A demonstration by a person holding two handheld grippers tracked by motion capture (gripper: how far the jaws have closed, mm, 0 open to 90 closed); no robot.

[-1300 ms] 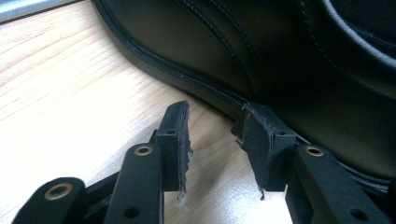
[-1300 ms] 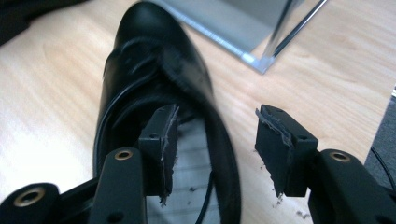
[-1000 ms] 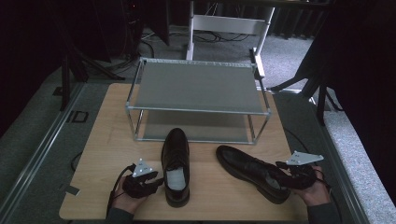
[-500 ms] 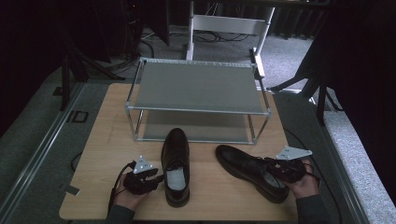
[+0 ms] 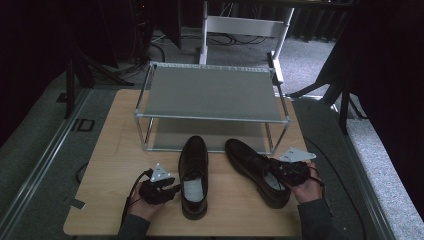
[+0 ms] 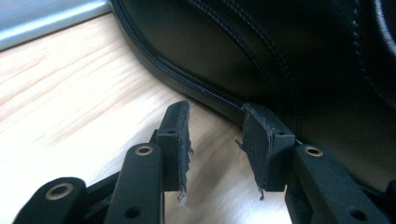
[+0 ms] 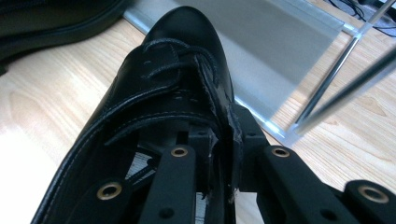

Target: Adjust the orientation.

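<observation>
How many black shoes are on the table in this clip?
2. The left shoe stands straight before the shoe rack, beside the open left tool. The right shoe lies angled, its side wall clamped by the right tool.

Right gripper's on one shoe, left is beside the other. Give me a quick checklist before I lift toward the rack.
1. Right gripper clamped on the right shoe: ok, jaws pinch its collar wall, one inside, one outside.
2. Left gripper holding the left shoe: not ok, jaws open, beside the sole, nothing between them.
3. Rack top shelf free: ok, bare.
4. Lower shelf free: cannot tell, partly hidden.
5. Path from right shoe to rack: ok, toe points at the lower shelf, nothing between.
6. Grip firm enough to lift: cannot tell.
</observation>
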